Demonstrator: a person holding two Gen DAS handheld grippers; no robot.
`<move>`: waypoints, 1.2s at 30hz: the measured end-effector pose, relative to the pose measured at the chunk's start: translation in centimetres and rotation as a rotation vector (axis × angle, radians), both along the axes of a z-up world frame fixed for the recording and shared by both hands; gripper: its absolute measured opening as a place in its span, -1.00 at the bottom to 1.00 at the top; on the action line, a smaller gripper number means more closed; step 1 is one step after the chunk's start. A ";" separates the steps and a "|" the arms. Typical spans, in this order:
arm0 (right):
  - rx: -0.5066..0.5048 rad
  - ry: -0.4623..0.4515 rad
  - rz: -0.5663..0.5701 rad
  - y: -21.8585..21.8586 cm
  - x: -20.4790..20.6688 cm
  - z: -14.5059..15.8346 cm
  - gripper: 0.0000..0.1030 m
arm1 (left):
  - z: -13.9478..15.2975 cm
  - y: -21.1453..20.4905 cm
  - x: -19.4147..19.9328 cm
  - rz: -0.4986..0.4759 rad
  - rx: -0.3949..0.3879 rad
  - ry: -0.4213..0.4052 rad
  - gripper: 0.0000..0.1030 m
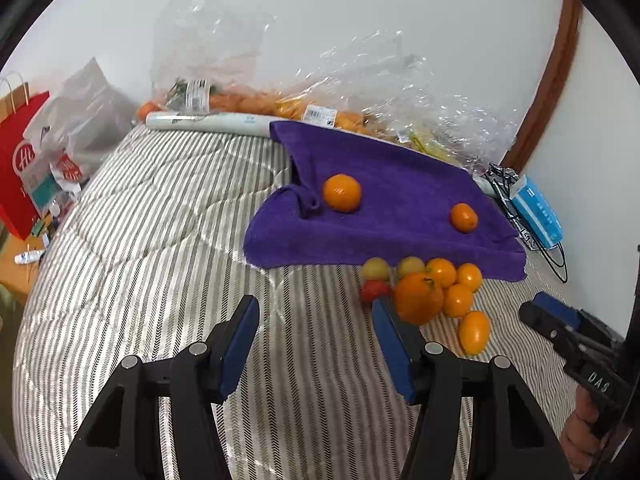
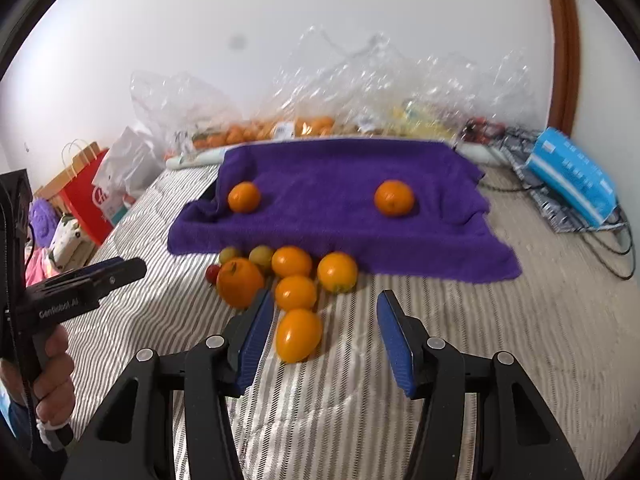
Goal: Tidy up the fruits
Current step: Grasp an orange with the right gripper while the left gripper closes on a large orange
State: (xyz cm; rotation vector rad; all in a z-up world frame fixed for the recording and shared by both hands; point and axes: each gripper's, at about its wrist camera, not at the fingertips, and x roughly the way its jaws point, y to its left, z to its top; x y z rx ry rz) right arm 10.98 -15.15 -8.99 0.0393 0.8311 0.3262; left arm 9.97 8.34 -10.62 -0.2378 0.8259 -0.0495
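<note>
Striped grey-and-white bedding [image 1: 152,240] covers a bed set against a white wall. Purple towel [image 2: 340,208] lies at 12 o'clock in the right wrist view, bearing two oranges: one [image 2: 244,197] toward its left edge, one [image 2: 394,197] toward its right, well apart. Clear plastic bags of produce [image 1: 280,104] line the wall behind the towel; a red paper bag [image 1: 18,168] stands at 9 o'clock in the left wrist view, and a blue packet [image 2: 572,176] lies at 2 o'clock in the right wrist view.

Fruit cluster [image 2: 288,276] rests on the bedding just in front of the towel's near edge: a large orange [image 2: 239,282], several smaller orange fruits, two yellowish ones and a small red one, mostly touching. An oval orange fruit [image 2: 298,335] sits nearest the camera.

Right hand-held gripper [image 2: 324,338]: jaws wide apart, holding nothing; the oval fruit lies between the fingers, just beside the left one. The cluster lies at 11 o'clock from it.

Left hand-held gripper [image 1: 316,340]: jaws wide apart, holding nothing, over bare bedding. The cluster lies at 1 o'clock, with the large orange just beside the right finger's tip.
</note>
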 end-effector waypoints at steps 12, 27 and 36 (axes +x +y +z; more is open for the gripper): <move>-0.043 0.086 0.044 2.8 1.3 -4.2 -0.16 | -1.9 0.1 0.1 0.001 0.017 0.037 0.10; -0.160 0.003 -0.013 -3.0 1.1 -4.2 -0.35 | -1.9 -5.6 1.2 -0.138 0.020 0.008 0.10; -0.129 0.002 -0.086 -7.5 1.4 -4.5 -0.35 | -3.2 -9.1 2.5 -0.189 -0.018 0.039 -0.23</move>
